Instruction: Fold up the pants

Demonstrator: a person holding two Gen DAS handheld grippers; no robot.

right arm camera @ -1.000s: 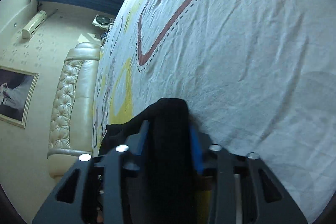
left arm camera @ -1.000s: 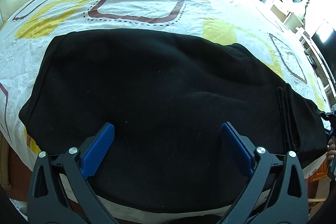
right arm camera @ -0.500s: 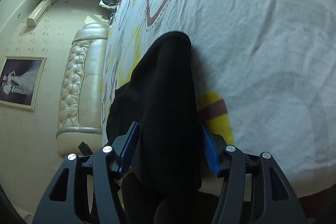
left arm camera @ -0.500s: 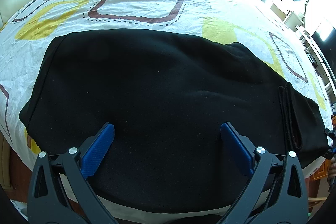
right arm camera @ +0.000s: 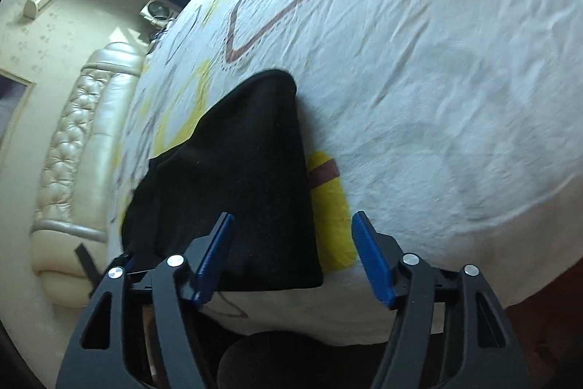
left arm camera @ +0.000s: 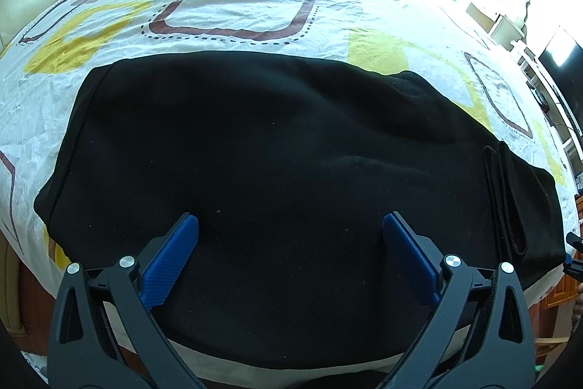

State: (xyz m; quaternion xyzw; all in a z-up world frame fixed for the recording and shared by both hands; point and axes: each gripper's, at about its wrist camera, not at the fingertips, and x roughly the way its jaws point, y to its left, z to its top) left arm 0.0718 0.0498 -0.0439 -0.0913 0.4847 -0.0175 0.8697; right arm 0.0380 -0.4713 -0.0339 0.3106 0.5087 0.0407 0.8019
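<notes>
Pants (left arm camera: 277, 177) lay flat and black across the near half of the bed (left arm camera: 233, 10), one folded end reaching toward four o'clock in the left view. A second earlier the right tool (right arm camera: 291, 254) had been clamped on that end; half a second on it had loosened, and now it stood apart with nothing between its fingers, the cloth dropped on the sheet just ahead at eleven o'clock. The left tool (left arm camera: 290, 243) had hung wide apart over the middle of the pants throughout, holding nothing. To my eye that fold was laid down and released, with another fold probably still to come.
</notes>
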